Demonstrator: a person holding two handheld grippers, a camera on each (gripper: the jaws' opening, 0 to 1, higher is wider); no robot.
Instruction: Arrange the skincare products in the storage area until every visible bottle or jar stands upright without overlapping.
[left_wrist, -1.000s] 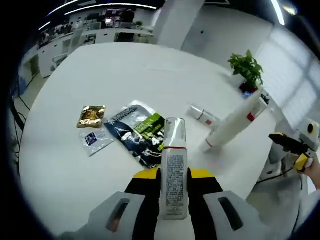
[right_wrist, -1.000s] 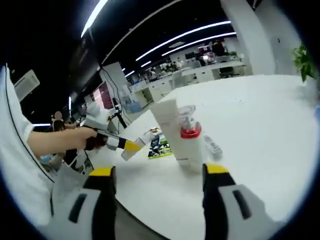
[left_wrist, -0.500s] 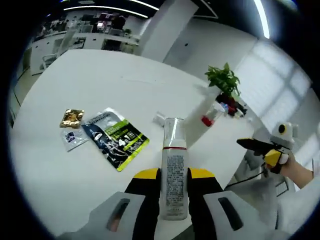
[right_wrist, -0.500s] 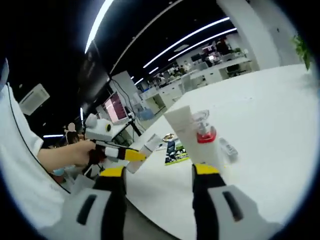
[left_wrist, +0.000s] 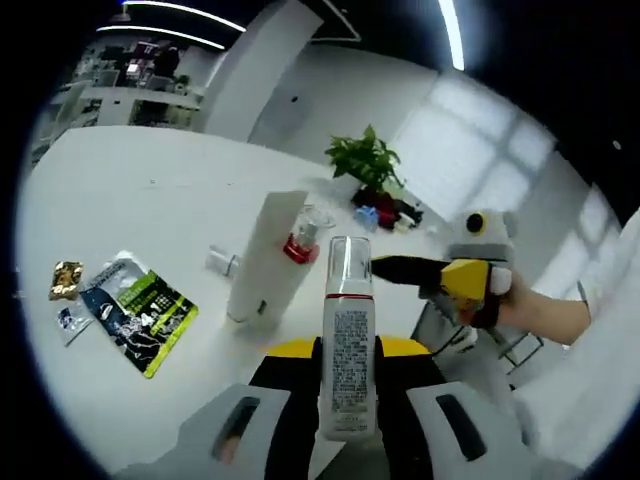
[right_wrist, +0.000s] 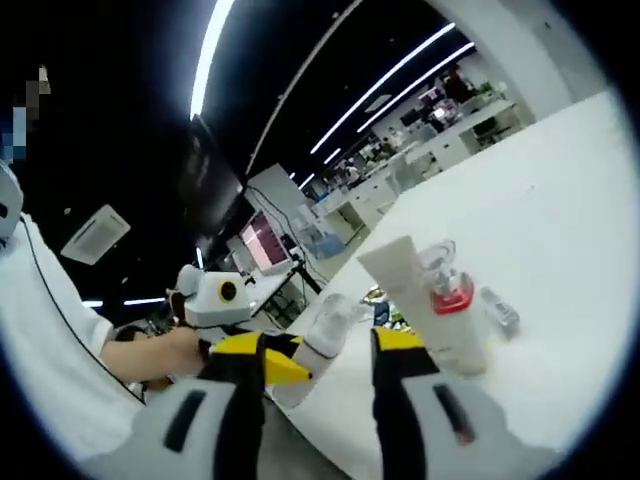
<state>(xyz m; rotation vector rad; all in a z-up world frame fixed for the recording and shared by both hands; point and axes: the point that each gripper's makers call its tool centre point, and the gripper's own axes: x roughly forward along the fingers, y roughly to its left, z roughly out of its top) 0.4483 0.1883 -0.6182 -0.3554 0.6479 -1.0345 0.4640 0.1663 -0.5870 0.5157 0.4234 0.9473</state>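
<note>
White spray bottle (left_wrist: 347, 345), small print unreadable, is clamped in left tool (left_wrist: 346, 352); right tool (right_wrist: 318, 345) stands apart, empty.

White bench (left_wrist: 120, 170). White tube (left_wrist: 262, 262). Pump bottle (right_wrist: 458, 318), red collar, clear cap. Held bottle (left_wrist: 347, 345) white, grey text, red band. Sachet (left_wrist: 138, 310) black, lime green. Small packet (left_wrist: 66, 279) gold. Plant (left_wrist: 366, 162) green.

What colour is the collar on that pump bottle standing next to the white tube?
Red, on the pump bottle beside the white tube; clearest in the right gripper view.
</note>
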